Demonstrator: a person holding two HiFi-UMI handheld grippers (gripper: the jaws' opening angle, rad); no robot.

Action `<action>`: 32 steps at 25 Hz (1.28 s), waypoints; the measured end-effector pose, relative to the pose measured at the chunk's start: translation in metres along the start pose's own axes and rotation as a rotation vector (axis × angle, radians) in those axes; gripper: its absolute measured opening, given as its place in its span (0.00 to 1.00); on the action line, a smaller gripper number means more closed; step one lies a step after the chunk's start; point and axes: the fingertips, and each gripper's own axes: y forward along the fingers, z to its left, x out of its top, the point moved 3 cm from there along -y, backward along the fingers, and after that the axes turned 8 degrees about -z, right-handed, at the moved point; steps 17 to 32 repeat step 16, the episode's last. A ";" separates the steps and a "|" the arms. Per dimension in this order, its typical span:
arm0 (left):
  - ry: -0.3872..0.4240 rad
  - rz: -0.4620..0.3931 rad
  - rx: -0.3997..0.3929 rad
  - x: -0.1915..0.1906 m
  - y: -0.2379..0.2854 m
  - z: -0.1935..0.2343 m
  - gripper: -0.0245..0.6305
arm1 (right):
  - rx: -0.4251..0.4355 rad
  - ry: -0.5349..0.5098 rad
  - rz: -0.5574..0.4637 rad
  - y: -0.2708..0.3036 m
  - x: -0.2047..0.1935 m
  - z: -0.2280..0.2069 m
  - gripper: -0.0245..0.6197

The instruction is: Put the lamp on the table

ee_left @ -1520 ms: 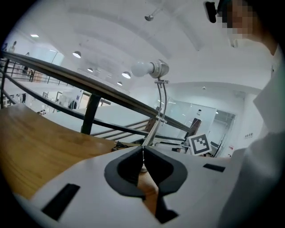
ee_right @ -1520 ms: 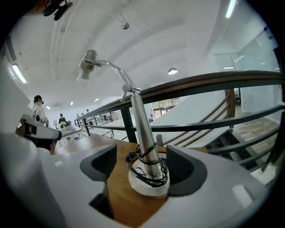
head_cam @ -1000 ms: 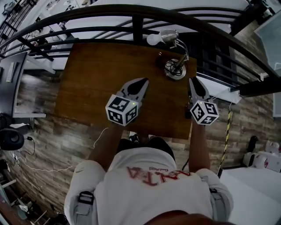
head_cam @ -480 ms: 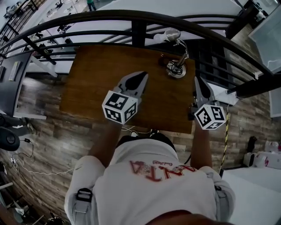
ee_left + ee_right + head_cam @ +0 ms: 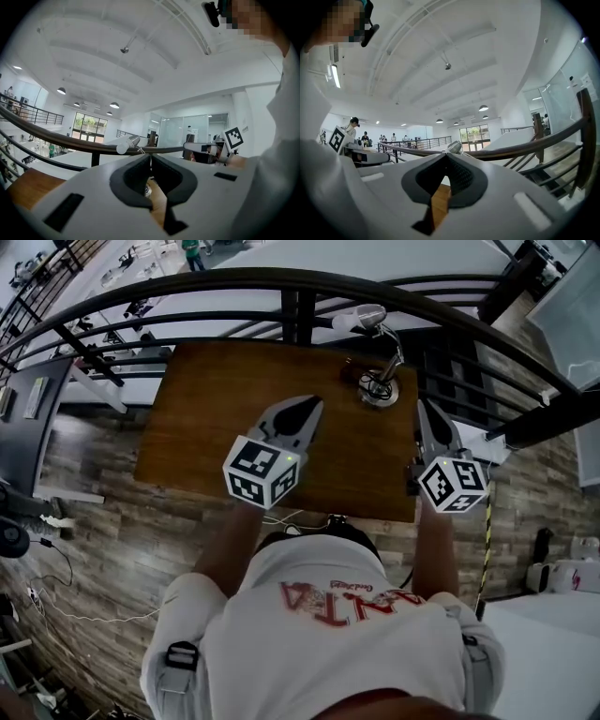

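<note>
A silver desk lamp point(image 5: 379, 381) stands on the far right corner of the brown wooden table point(image 5: 216, 418); its round base rests on the top and its white head point(image 5: 360, 317) leans over the far edge. My left gripper point(image 5: 311, 409) hovers over the table's middle, shut and empty. To the right, my right gripper point(image 5: 425, 409) is over the table's right edge, just right of the lamp base, also shut with nothing held. The lamp head point(image 5: 126, 144) shows beyond the left gripper's tips point(image 5: 150, 157), and the lamp head point(image 5: 454, 146) also rises behind the right gripper's tips point(image 5: 446, 155).
A dark curved metal railing point(image 5: 281, 282) runs just behind the table, with a drop to a lower floor beyond. Wood-plank flooring point(image 5: 122, 540) surrounds the table. A white cable point(image 5: 56, 596) trails on the floor at the left. Dark stairs point(image 5: 450, 362) lie right of the lamp.
The right gripper's jaws have come together and it has drawn back a little from the lamp base. The view shifted slightly; the left gripper barely moved.
</note>
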 end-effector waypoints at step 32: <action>-0.006 0.014 -0.042 -0.007 0.009 -0.009 0.06 | 0.020 0.026 0.014 0.000 -0.003 0.002 0.04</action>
